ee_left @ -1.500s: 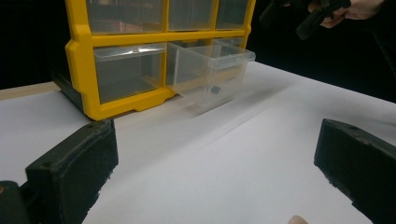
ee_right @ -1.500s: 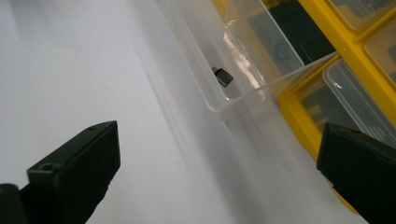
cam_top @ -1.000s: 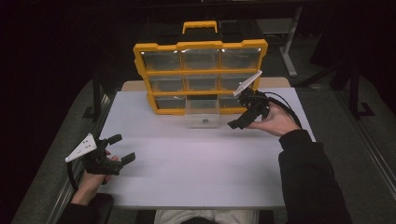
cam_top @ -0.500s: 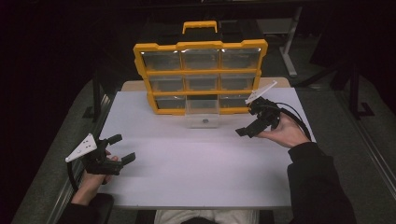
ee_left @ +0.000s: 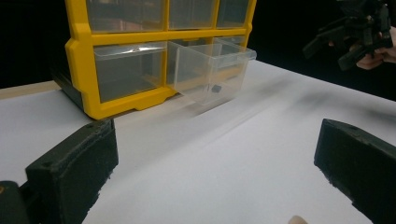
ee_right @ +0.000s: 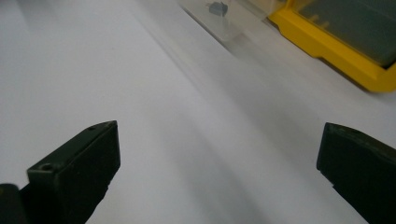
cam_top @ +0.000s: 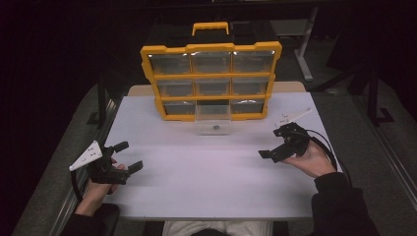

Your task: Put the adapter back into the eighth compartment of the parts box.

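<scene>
- Left gripper [cam_top: 125, 157] rests at the bench's [cam_top: 206, 187] near-left, jaws wide, empty.
- Clear drawer [cam_top: 213, 118] of yellow organizer [cam_top: 211, 81], bottom middle, already pulled out; small dark part [cam_top: 215, 128] inside, possibly a screw. Pushing drawer shut likely left.
- Right gripper [cam_top: 276, 143] right of drawer, wide, empty.
- Other drawers' contents unreadable.

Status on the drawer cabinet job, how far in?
Done: the clear bottom-middle drawer of the yellow nine-drawer organizer is pulled out, with a small dark part inside. In hand: nothing; left gripper and right gripper are open above the white table. Left: drawer apparently still needs closing.
</scene>
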The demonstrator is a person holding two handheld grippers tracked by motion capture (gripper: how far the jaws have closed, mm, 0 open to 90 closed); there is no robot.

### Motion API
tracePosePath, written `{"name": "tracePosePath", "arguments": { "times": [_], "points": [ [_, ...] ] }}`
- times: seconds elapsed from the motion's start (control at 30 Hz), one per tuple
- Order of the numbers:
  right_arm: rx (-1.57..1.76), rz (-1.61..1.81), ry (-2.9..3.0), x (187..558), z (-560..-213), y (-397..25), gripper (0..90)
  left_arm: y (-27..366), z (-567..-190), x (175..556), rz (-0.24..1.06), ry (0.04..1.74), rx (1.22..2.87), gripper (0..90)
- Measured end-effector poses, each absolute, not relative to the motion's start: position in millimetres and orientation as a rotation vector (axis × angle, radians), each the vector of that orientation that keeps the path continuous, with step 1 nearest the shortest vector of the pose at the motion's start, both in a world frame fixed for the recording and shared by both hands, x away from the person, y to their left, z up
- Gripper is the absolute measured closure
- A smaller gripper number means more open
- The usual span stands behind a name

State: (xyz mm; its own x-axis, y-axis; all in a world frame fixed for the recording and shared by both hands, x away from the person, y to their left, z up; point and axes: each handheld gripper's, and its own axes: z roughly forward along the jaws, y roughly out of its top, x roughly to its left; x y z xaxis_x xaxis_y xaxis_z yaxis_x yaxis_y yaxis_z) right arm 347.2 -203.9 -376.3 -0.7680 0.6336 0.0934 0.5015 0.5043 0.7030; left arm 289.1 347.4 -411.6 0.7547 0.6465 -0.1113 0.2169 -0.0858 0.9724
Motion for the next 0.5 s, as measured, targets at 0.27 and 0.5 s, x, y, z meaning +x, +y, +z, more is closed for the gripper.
{"name": "tracePosePath", "arguments": {
  "times": [0.27,0.5],
  "points": [
    [1.071,1.201,2.449,318,-400,-226,0.0,347,-412,289,0.412,0.697,1.658,0.0],
    [1.113,1.251,2.372,302,-414,-239,0.0,346,-411,290,0.413,0.695,1.661,0.0]
  ]
}}
